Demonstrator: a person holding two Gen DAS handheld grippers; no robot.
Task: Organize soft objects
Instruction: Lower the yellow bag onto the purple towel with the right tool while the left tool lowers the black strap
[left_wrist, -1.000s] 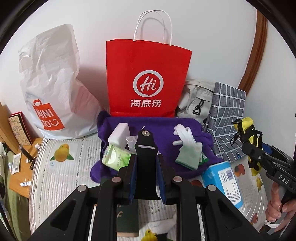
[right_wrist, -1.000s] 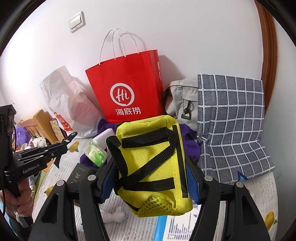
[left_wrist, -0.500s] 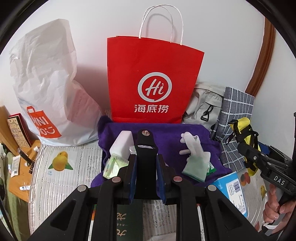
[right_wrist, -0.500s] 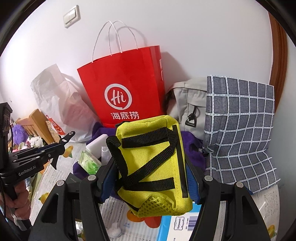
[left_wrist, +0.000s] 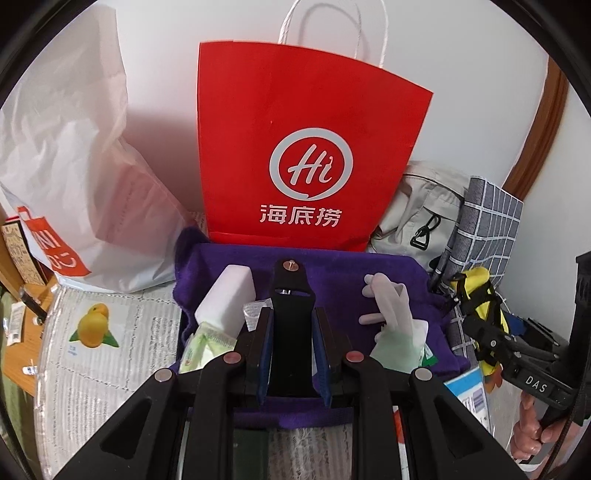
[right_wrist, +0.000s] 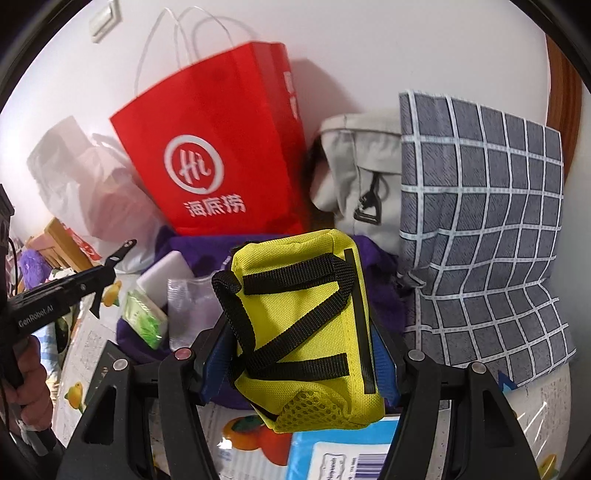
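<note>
My left gripper (left_wrist: 291, 354) is shut on a flat black strap-like holder (left_wrist: 290, 291) that sticks up between its fingers, above the purple towel (left_wrist: 332, 269). My right gripper (right_wrist: 301, 354) is shut on a yellow pouch with black straps (right_wrist: 306, 328), held over the towel's right side; it also shows at the right of the left wrist view (left_wrist: 480, 314). On the towel lie a white block (left_wrist: 227, 299), a green tissue pack (left_wrist: 203, 347) and pale gloves (left_wrist: 393, 325).
A red paper bag (left_wrist: 306, 147) stands against the wall behind the towel, a white plastic bag (left_wrist: 81, 177) to its left. A beige bag (right_wrist: 358, 173) and a grey checked bag (right_wrist: 480, 229) stand at the right. A blue-and-white box (right_wrist: 343, 454) lies in front.
Both grippers have moved forward toward the bags at the wall, so the red bag and towel loom larger. Each keeps its hold on its object.
</note>
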